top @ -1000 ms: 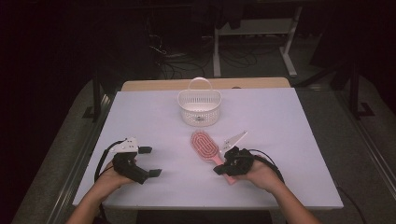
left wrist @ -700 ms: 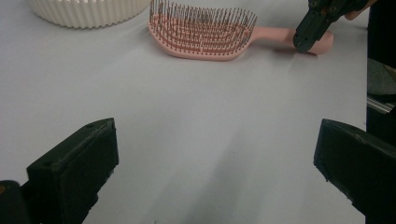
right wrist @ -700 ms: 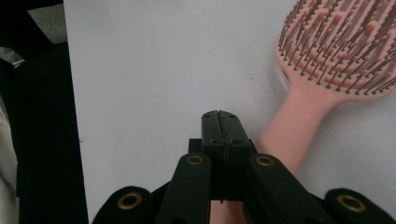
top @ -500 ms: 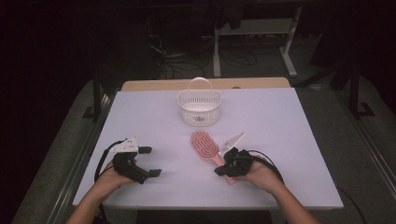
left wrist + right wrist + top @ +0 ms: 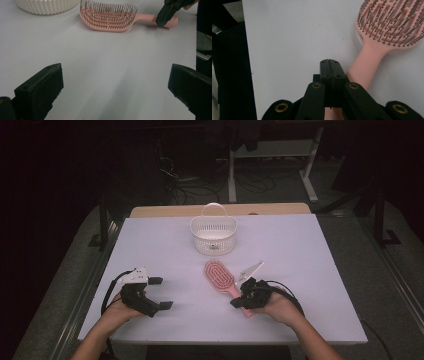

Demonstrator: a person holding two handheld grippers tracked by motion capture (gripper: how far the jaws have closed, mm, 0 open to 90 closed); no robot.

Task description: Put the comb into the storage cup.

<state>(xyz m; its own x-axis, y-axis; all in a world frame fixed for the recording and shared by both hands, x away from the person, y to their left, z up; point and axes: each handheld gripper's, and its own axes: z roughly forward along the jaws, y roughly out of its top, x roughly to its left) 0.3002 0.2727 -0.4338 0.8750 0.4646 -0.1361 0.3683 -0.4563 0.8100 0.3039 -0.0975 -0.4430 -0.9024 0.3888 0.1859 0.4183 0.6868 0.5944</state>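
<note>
The left gripper (image 5: 159, 293) rests open on the counter (image 5: 310, 270). The basket (image 5: 213, 234), farther back, looks empty. The brush (image 5: 221, 276) lies bristles-up before it. The right gripper (image 5: 238, 302), jaws closed on nothing, sits over the brush handle. Nothing has moved since earlier.

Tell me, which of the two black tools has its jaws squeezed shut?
The right tool, beside the pink hairbrush handle: its jaws are pressed together. The left tool has its jaws spread wide apart.

Pink paddle hairbrush (image 5: 221, 277), bristles up, flat on white table, handle toward the person
</note>
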